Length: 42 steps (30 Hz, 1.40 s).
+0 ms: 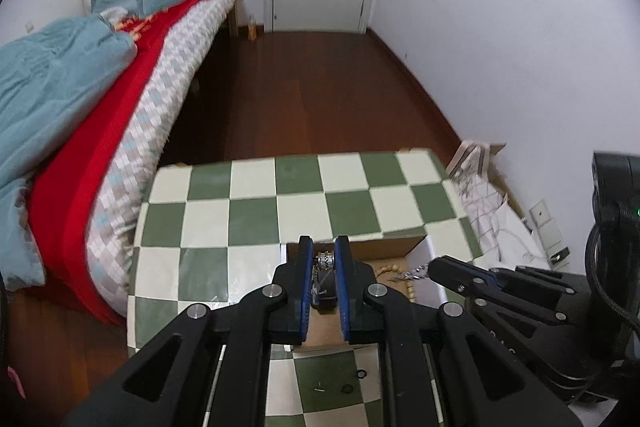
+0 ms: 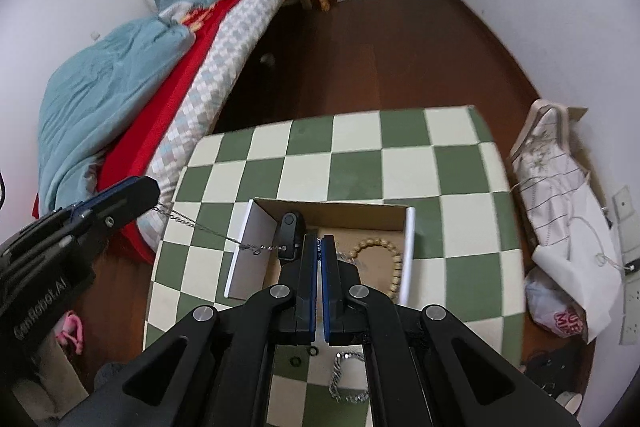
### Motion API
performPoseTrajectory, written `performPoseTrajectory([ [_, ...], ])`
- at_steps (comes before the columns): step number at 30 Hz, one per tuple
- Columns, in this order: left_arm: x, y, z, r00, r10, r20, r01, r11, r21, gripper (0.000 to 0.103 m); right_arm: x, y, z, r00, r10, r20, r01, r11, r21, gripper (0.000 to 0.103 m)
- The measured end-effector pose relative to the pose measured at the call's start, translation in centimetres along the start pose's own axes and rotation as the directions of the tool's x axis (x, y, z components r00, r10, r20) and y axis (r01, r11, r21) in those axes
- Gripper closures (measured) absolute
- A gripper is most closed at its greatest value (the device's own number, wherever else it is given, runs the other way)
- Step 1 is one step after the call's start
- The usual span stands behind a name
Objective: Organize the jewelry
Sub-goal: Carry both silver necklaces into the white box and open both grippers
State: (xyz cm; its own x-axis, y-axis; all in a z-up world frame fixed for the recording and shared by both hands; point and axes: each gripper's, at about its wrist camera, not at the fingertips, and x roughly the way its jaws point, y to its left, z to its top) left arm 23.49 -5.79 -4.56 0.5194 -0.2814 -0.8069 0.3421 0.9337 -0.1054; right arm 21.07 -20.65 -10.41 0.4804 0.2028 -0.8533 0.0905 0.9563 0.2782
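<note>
Left jaws, on the left gripper (image 1: 324,247), stand a narrow gap apart and pinch a bunched silver length of the chain (image 2: 192,223). From there the chain runs taut to the right gripper (image 2: 319,243), whose jaws are almost fully closed on its other end (the pinch itself shows only from the left wrist view). Just left of the right jaw tips, and under the chain, a small black piece (image 2: 290,227) sits in the cardboard box (image 2: 340,211); what it is cannot be told. A bead bracelet (image 2: 380,259) lies in the box just right of the right jaws. Behind and below those jaws, outside the box, a silver bracelet (image 2: 348,379) and two small black rings (image 2: 296,361) rest on the checkered tabletop (image 2: 360,155).

Ahead of both jaws, beyond the box's far wall, the tabletop is bare up to its far edge, then the wooden floor (image 2: 360,47). A bed (image 2: 140,87) runs close along the tabletop's left edge; a white bag (image 2: 560,187) stands off its right edge.
</note>
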Motion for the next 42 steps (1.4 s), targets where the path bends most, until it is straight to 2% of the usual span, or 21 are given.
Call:
performPoseTrajectory([
  [7, 4.3, 1.5, -1.1, 0.994, -0.020, -0.108, 0.016, 0.999, -0.035, 0.094, 5.7, -0.5, 0.4, 0.992, 0.044, -0.116, -0.042, 0.999, 0.022, 0.101],
  [11, 5.6, 2.7, -1.4, 0.988, -0.007, -0.154, -0.007, 0.996, -0.092, 0.090, 7.7, -0.9, 0.4, 0.984, 0.061, -0.166, -0.055, 0.998, 0.040, 0.100],
  [13, 5.7, 3.1, -1.4, 0.989, 0.022, -0.149, -0.036, 0.995, -0.095, 0.080, 8.1, -1.1, 0.6, 0.983, 0.045, -0.179, -0.038, 0.998, 0.041, 0.096],
  [14, 5.6, 3.3, -1.4, 0.989, 0.048, -0.142, -0.061, 0.994, -0.092, 0.058, 8.2, -1.2, 0.6, 0.983, 0.034, -0.179, -0.027, 0.999, 0.044, 0.080],
  [15, 5.5, 3.4, -1.4, 0.988, 0.078, -0.131, -0.090, 0.992, -0.087, 0.031, 8.2, -1.3, 0.6, 0.983, 0.018, -0.180, -0.011, 0.999, 0.041, 0.069],
  [16, 5.3, 3.6, -1.4, 0.989, 0.094, -0.117, -0.105, 0.991, -0.088, 0.022, 8.0, -1.4, 0.6, 0.985, -0.016, -0.174, 0.021, 0.999, 0.028, 0.047],
  [17, 5.0, 3.7, -1.5, 0.989, 0.115, -0.098, -0.123, 0.988, -0.088, 0.016, 7.7, -1.5, 0.5, 0.985, -0.049, -0.163, 0.052, 0.999, 0.013, 0.033],
  [19, 4.8, 3.9, -1.7, 0.983, 0.159, -0.090, -0.166, 0.983, -0.074, 0.011, 7.2, -1.7, 0.2, 0.985, -0.074, -0.156, 0.076, 0.997, 0.002, 0.030],
  [20, 4.8, 4.1, -1.7, 0.980, 0.175, -0.090, -0.181, 0.981, -0.070, 0.003, 7.0, -1.8, 0.0, 0.984, -0.098, -0.152, 0.098, 0.995, -0.006, 0.029],
  [21, 4.7, 4.2, -1.9, 0.977, 0.195, -0.082, -0.201, 0.978, -0.064, 0.000, 6.7, -1.8, -0.3, 0.982, -0.124, -0.146, 0.123, 0.992, -0.017, 0.025],
  [23, 4.5, 4.2, -2.5, 0.971, 0.229, -0.066, -0.232, 0.971, -0.052, 0.000, 6.1, -1.9, -1.2, 0.971, -0.197, -0.132, 0.193, 0.980, -0.040, 0.003],
  [24, 4.4, 4.2, -2.8, 0.967, 0.248, -0.059, -0.250, 0.967, -0.044, 0.000, 5.9, -1.9, -1.8, 0.966, -0.228, -0.125, 0.223, 0.973, -0.051, 0.001],
  [26, 4.1, 4.0, -3.5, 0.961, 0.275, -0.041, -0.276, 0.961, -0.030, 0.000, 5.6, -2.0, -2.7, 0.954, -0.277, -0.116, 0.271, 0.960, -0.063, 0.001],
  [30, 3.7, 3.9, -5.0, 0.959, 0.282, -0.040, -0.283, 0.959, -0.030, 0.000, 5.1, -2.1, -4.8, 0.945, -0.311, -0.105, 0.305, 0.950, -0.067, 0.000],
  [37, 2.1, 3.4, -7.2, 0.957, 0.287, -0.044, -0.289, 0.957, -0.037, 0.000, 2.5, -0.8, -7.0, 0.946, -0.321, -0.043, 0.318, 0.946, -0.064, 0.000],
  [42, -0.6, 3.0, -8.2, 0.950, 0.312, 0.010, -0.311, 0.949, -0.044, 0.000, -0.3, 0.3, -8.1, 0.946, -0.323, 0.018, 0.324, 0.945, -0.050, 0.000],
])
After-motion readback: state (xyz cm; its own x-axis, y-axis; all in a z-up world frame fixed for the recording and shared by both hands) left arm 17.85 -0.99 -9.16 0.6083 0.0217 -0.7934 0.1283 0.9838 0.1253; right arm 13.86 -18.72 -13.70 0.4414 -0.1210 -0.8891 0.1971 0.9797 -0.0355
